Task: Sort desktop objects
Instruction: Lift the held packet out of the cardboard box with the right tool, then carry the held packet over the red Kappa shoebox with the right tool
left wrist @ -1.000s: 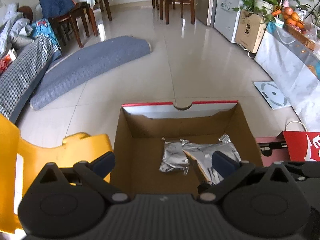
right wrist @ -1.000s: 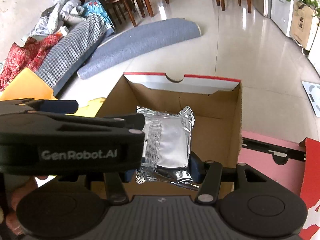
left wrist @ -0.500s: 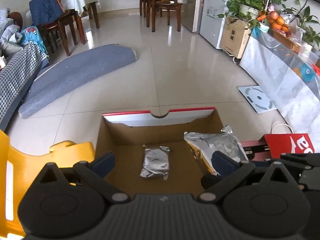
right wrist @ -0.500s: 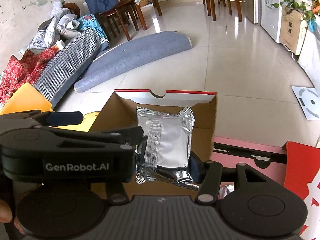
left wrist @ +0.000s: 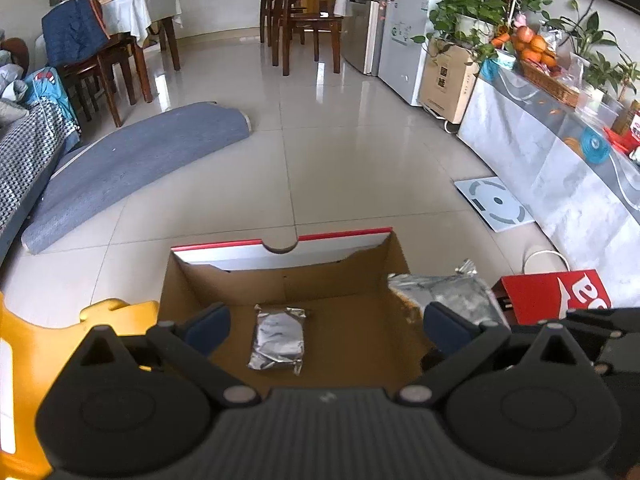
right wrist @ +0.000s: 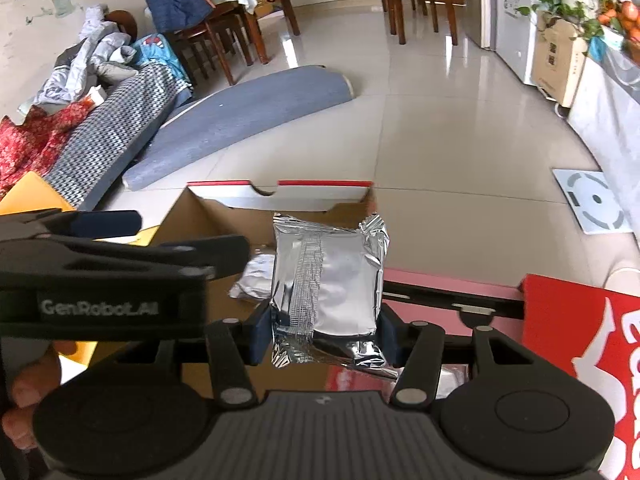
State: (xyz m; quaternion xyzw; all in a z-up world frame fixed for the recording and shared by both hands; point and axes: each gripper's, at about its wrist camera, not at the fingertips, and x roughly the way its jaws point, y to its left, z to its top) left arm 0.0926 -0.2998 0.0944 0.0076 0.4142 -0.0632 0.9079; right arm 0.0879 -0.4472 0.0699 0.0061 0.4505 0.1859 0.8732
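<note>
Holding a foil packet above the right edge of an open cardboard box.
The right gripper (right wrist: 320, 338) clamps a large foil packet (right wrist: 332, 276) between its pads, raised near the right wall of the cardboard box (left wrist: 280, 280); a small foil packet (left wrist: 278, 338) lies flat on the box floor. The left gripper (left wrist: 324, 330) hovers at the box's near rim, jaws spread and empty. Whether the held packet is entering or leaving the box cannot be judged; either way, it must clear the right wall.

Blue-grey mat (left wrist: 132, 172), wooden chairs (left wrist: 300, 16), potted plants (left wrist: 484, 4), oranges (left wrist: 530, 44)
</note>
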